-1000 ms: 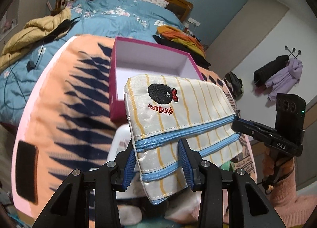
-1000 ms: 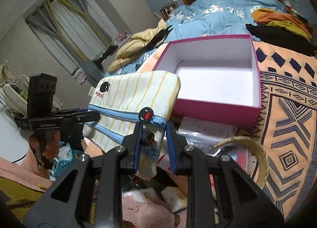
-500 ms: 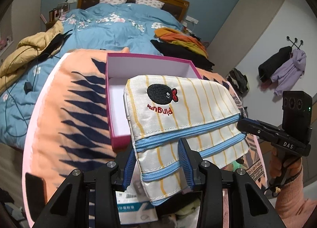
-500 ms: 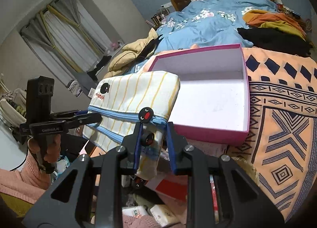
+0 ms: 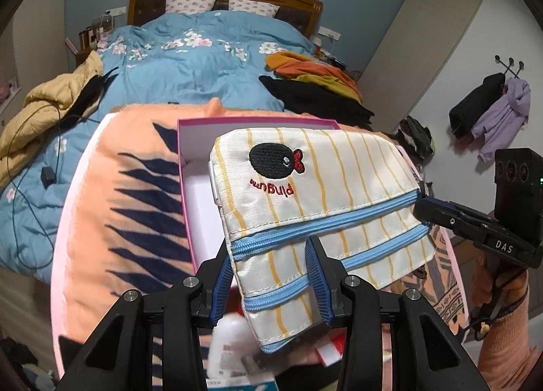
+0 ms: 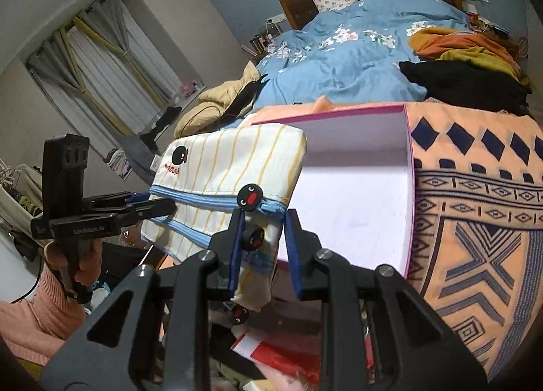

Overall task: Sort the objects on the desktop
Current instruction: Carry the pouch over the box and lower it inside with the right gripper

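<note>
A cream pouch (image 5: 322,187) with yellow stripes, blue zips and a black embroidered penguin hangs in the air between both grippers. My left gripper (image 5: 271,275) is shut on its near zip edge. My right gripper (image 6: 263,245) is shut on the pouch (image 6: 224,160) at its zip-pull end; in the left wrist view the right gripper (image 5: 424,207) shows at the pouch's right edge. Seen from the right wrist, the left gripper (image 6: 163,204) grips the left side. The pouch's far part overhangs the open, empty pink box (image 5: 258,123), whose white inside (image 6: 356,194) shows beside it.
The box stands on an orange cloth with dark blue patterns (image 5: 129,207) (image 6: 475,204). Under the grippers lie a white bottle (image 5: 230,333) and a red and white packet (image 6: 271,353). Behind is a bed with a blue quilt (image 5: 190,61) and piled clothes (image 6: 461,48).
Both grippers have carried the pouch forward, so it now overlaps the pink box. Both grips on the pouch are unchanged.
</note>
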The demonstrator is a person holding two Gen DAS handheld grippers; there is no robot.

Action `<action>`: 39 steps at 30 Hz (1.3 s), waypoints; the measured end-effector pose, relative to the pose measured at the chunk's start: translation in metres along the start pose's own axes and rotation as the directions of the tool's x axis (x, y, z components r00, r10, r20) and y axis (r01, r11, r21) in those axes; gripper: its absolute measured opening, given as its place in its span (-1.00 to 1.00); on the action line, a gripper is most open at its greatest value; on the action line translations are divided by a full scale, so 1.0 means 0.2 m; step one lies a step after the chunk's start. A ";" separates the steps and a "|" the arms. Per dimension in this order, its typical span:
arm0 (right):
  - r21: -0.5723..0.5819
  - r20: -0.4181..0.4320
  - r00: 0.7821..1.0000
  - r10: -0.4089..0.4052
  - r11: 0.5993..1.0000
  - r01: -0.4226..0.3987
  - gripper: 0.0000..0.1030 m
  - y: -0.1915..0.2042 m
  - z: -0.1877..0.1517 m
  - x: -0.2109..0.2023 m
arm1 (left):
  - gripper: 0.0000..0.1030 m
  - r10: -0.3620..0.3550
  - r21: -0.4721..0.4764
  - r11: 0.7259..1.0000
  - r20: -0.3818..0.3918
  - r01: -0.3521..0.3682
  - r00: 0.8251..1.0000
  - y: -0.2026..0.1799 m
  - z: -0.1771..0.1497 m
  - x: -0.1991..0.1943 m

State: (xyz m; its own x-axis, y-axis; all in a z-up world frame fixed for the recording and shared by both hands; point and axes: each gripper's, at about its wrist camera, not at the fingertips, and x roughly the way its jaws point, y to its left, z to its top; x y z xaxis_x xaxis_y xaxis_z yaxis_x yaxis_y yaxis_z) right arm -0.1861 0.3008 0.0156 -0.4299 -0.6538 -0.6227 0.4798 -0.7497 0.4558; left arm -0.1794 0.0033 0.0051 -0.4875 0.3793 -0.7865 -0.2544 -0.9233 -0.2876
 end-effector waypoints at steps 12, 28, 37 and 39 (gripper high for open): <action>0.005 -0.034 0.999 -0.037 0.999 0.037 -0.50 -0.09 0.14 0.15 | -0.19 0.053 0.015 0.999 -0.043 -0.052 0.998 0.04 0.14 0.15; 0.064 -0.123 0.989 -0.082 0.994 0.091 -0.50 -0.28 0.16 0.42 | -0.19 0.130 0.020 0.992 -0.156 -0.128 0.979 0.11 0.19 0.46; 0.074 -0.173 0.978 -0.112 0.989 0.127 -0.50 -0.33 0.18 0.54 | -0.19 0.167 0.023 0.986 -0.202 -0.166 0.965 0.16 0.22 0.61; 0.075 -0.189 0.974 -0.123 0.987 0.139 -0.49 -0.35 0.18 0.58 | -0.19 0.175 0.020 0.984 -0.213 -0.175 0.961 0.17 0.23 0.65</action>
State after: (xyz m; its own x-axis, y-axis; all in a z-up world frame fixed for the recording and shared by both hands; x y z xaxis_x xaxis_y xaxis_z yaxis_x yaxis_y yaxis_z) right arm -0.2972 0.2741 -0.0645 -0.3336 -0.5252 -0.7829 0.3564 -0.8391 0.4110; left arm -0.2889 0.0241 -0.0820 -0.3351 0.1902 -0.9228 -0.1815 -0.9741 -0.1349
